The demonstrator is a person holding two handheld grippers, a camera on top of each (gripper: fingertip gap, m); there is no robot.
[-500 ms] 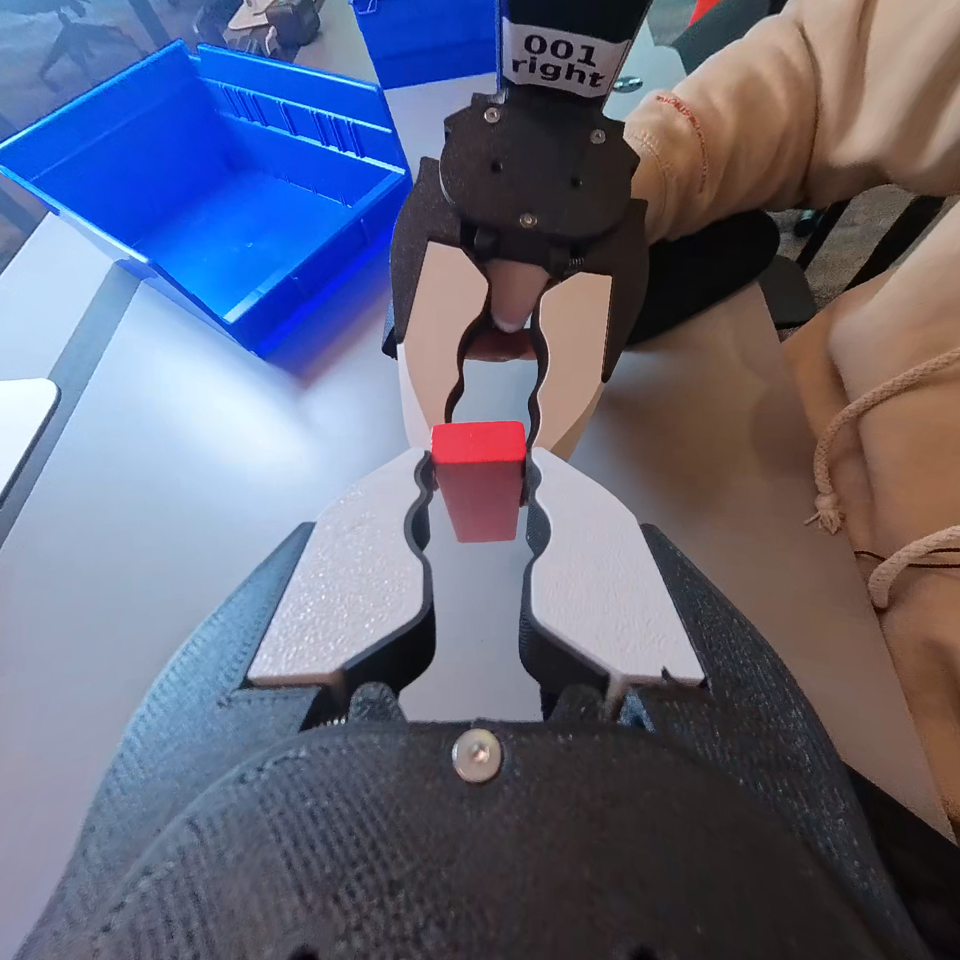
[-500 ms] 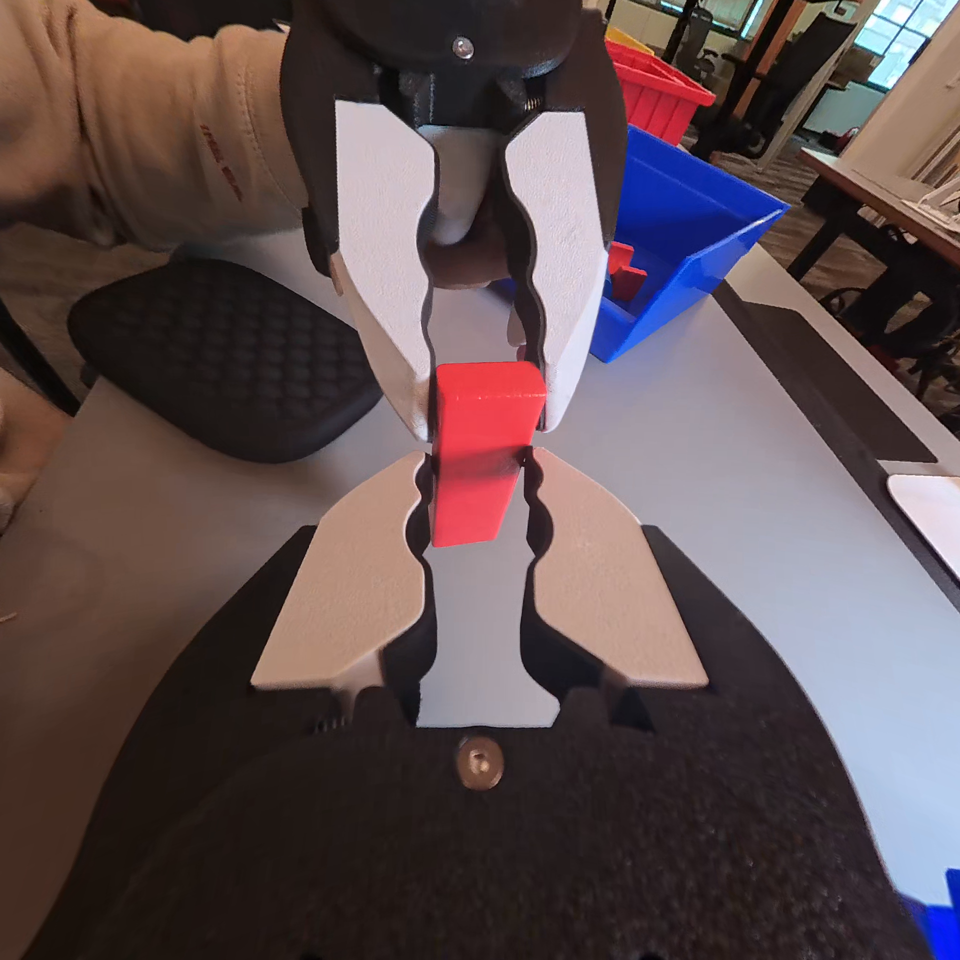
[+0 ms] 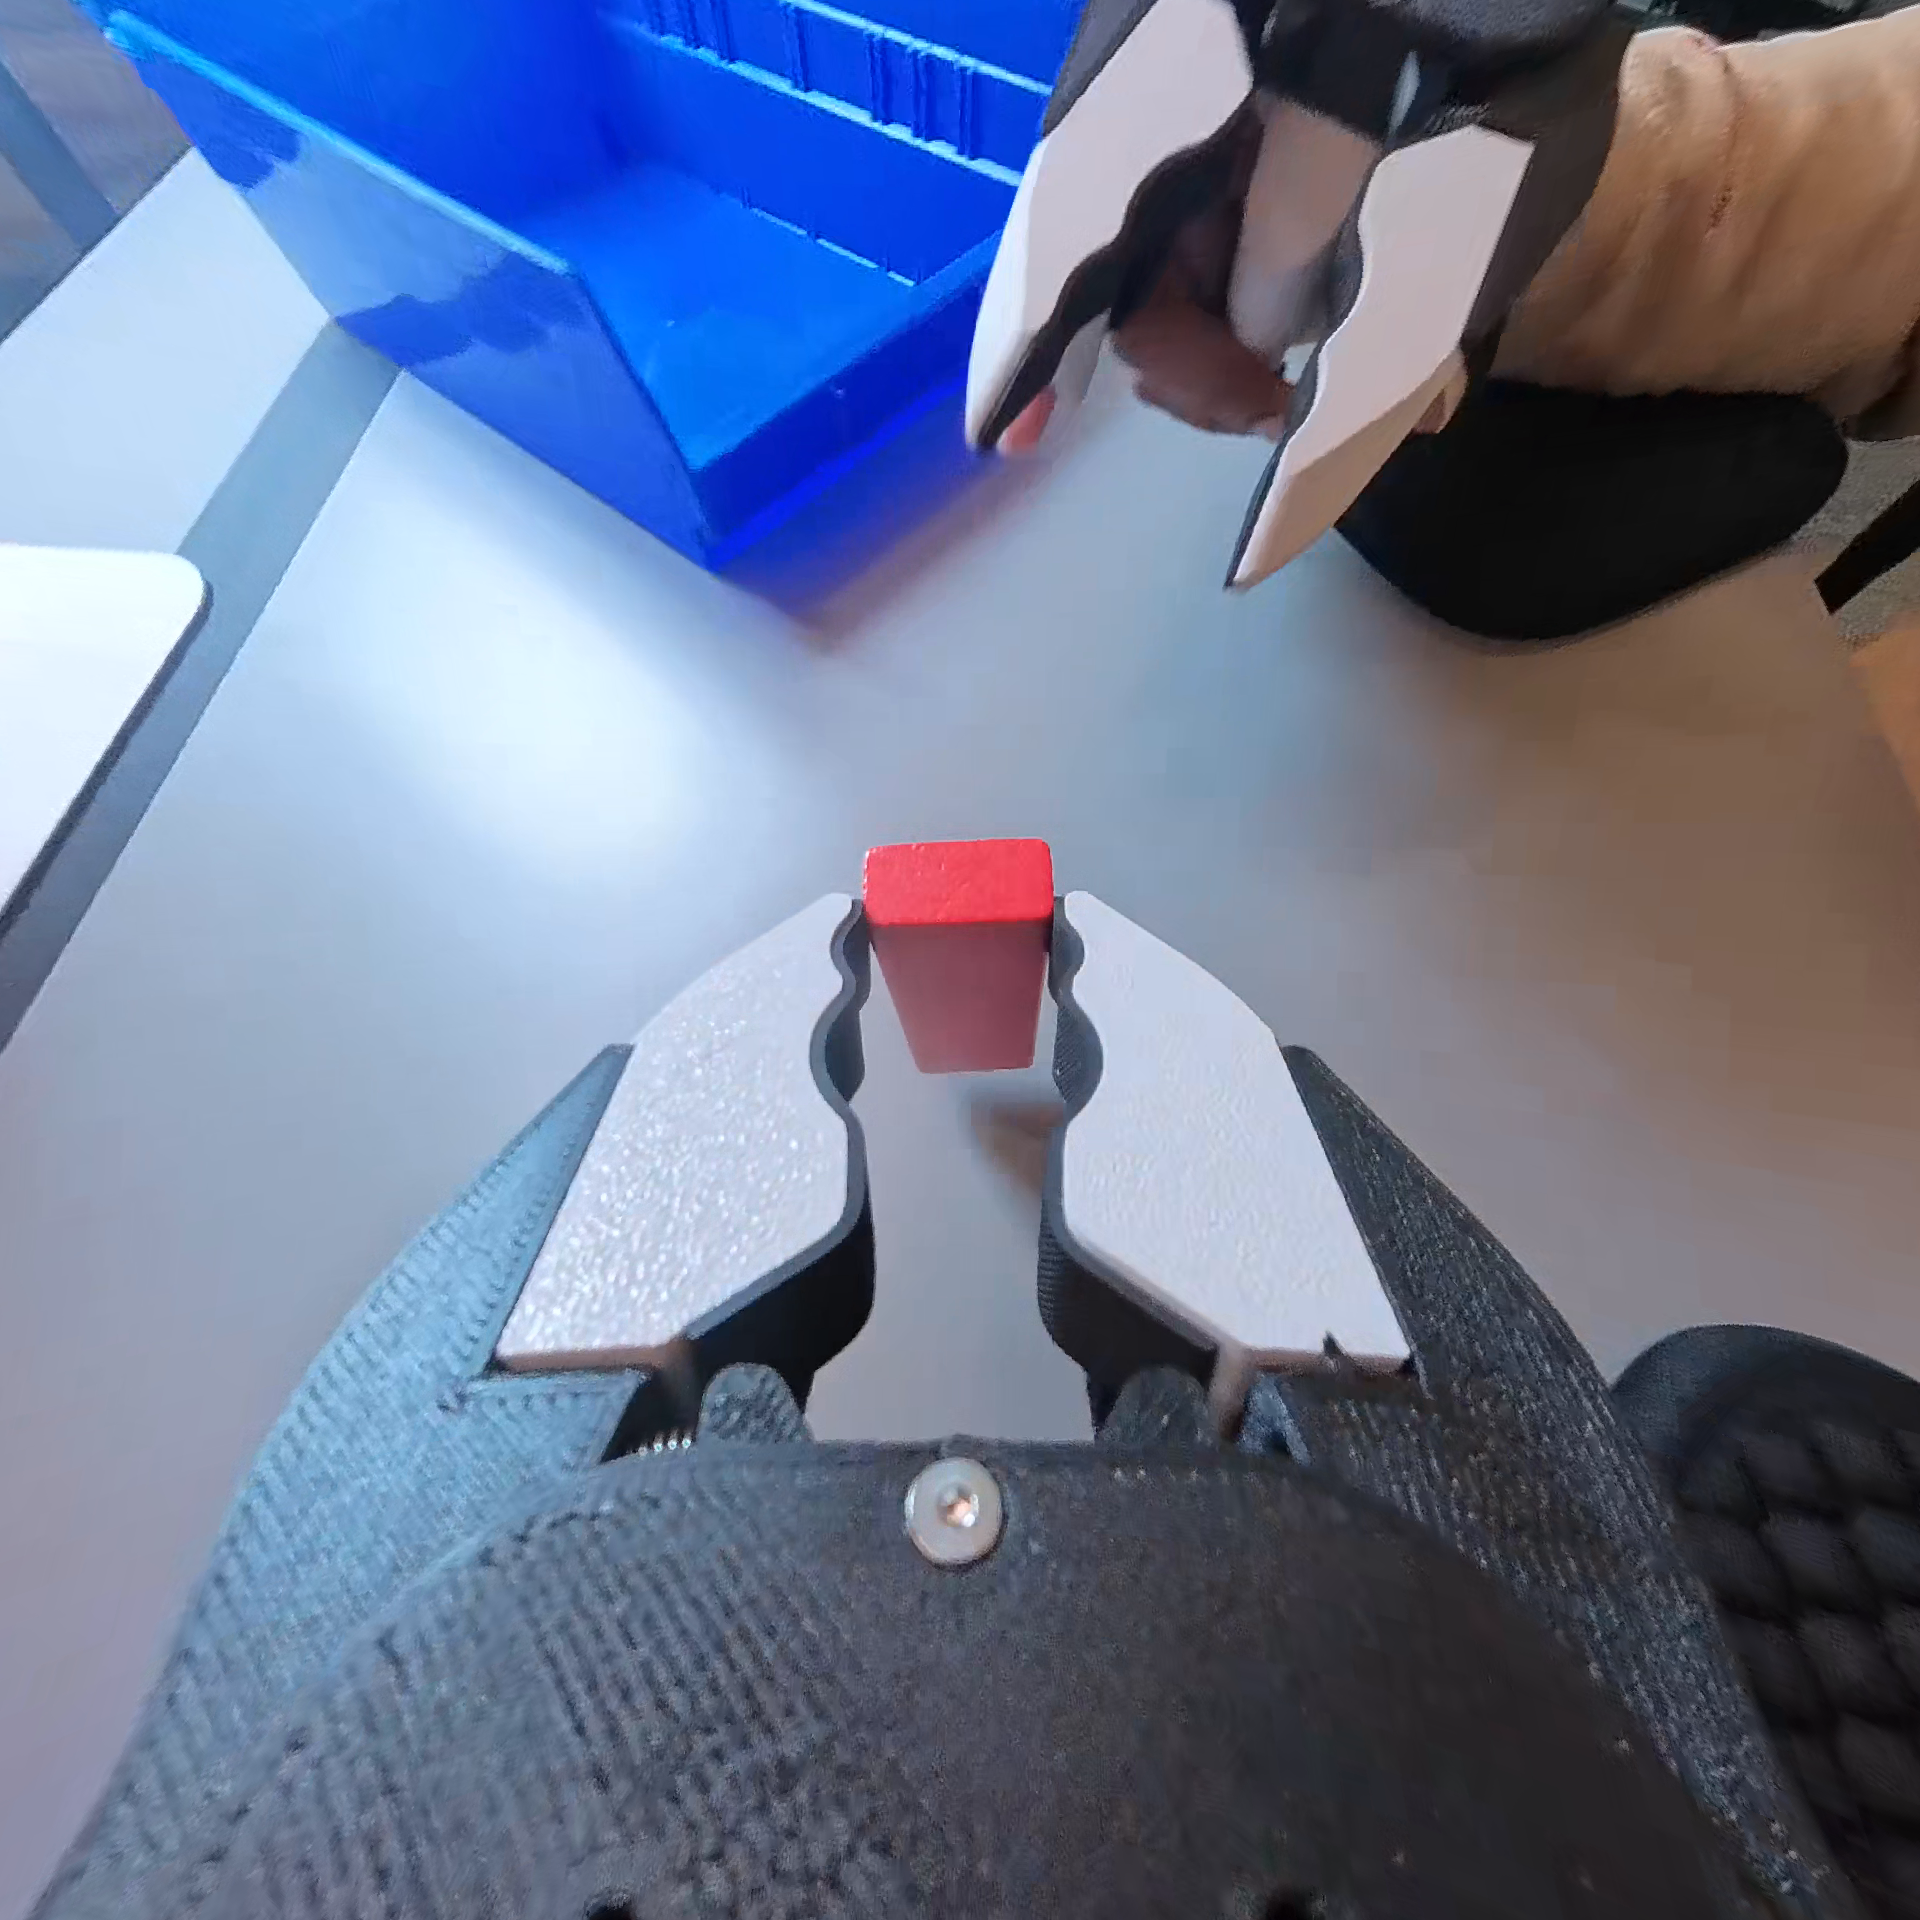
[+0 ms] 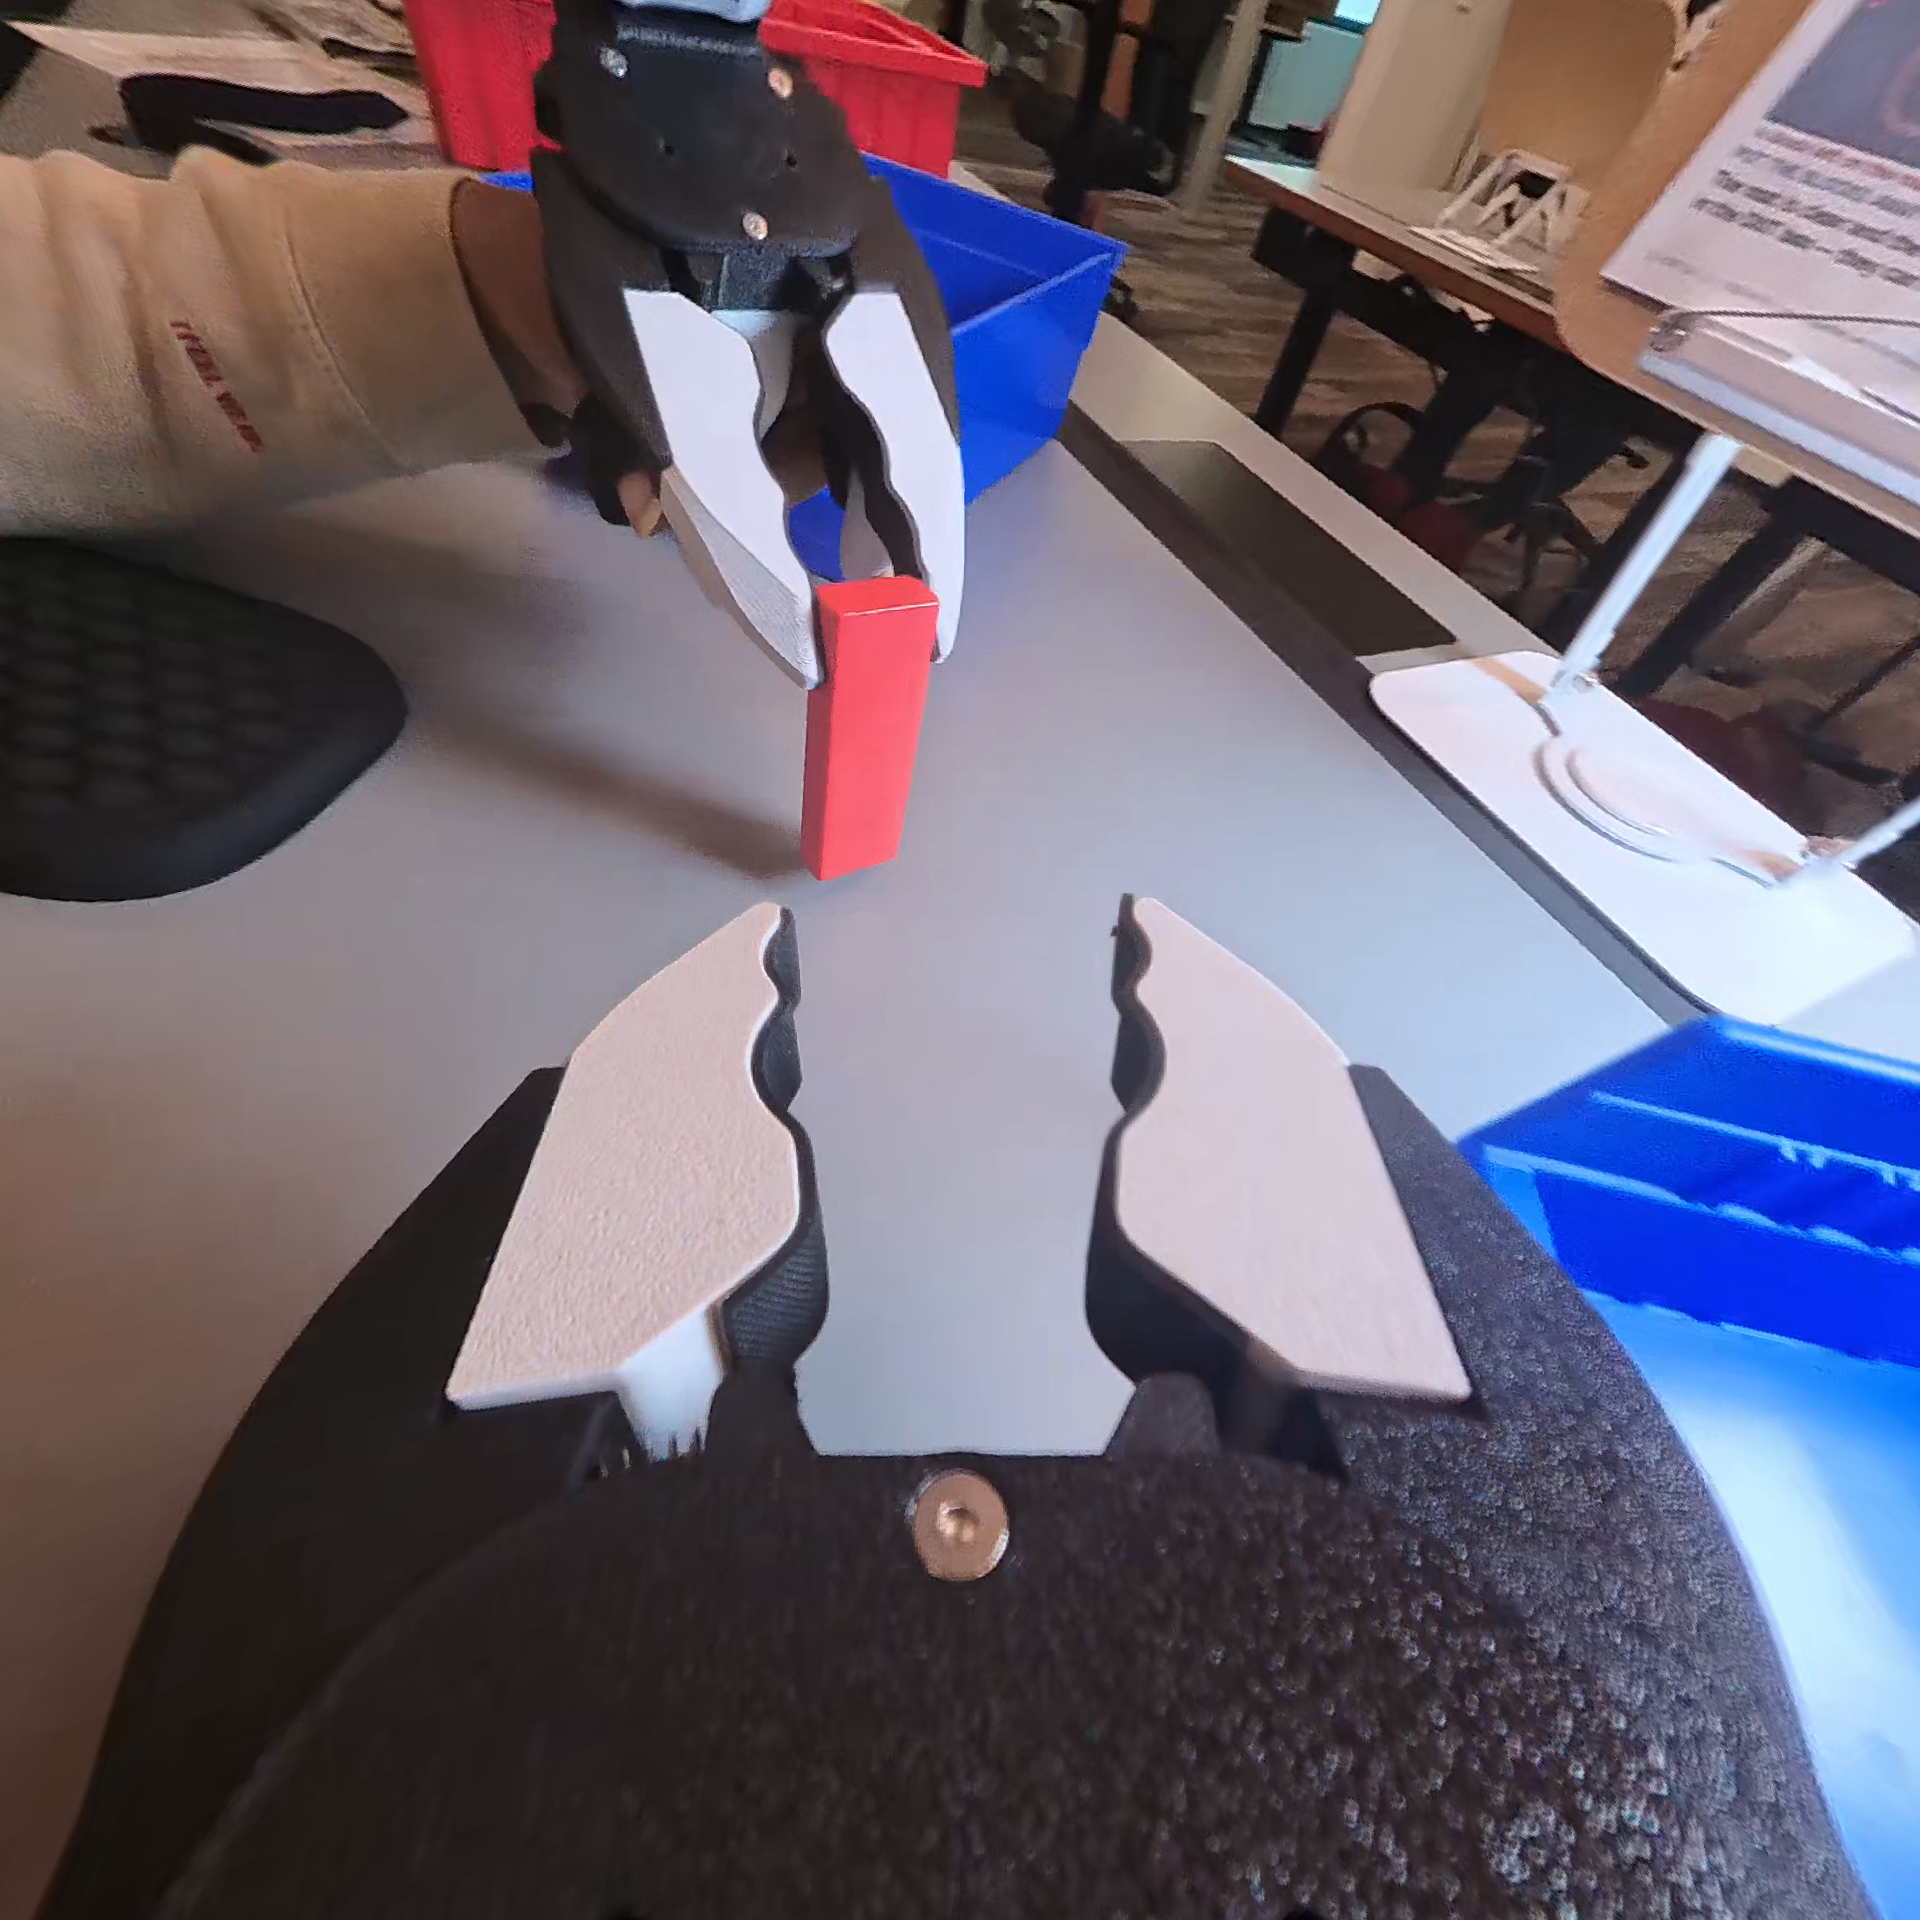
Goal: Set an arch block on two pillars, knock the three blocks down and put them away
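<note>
A red pillar block (image 3: 958, 956) stands upright on the grey table (image 3: 520, 810). My left gripper (image 3: 956, 914) is shut on its upper part; the right wrist view shows the same hold from the front, block (image 4: 864, 732) between the left gripper's fingertips (image 4: 873, 623). My right gripper (image 4: 951, 920) is open and empty, a short way back from the block. In the left wrist view it hangs open (image 3: 1132, 499) beyond the block, near the blue bin (image 3: 582, 270). No arch block or second pillar is in view.
An empty blue bin stands at the far left of the left wrist view. In the right wrist view another blue bin (image 4: 997, 312) and a red bin (image 4: 883, 94) stand behind, a blue bin (image 4: 1714, 1184) at right. A black pad (image 4: 156, 717) lies at left, a white stand base (image 4: 1621, 790) at right. Some 10 centimeters of space lies between my two pairs of fingers.
My right gripper has let go of the red block, opened and pulled back and away from it. My left gripper still holds the block upright on the table.
</note>
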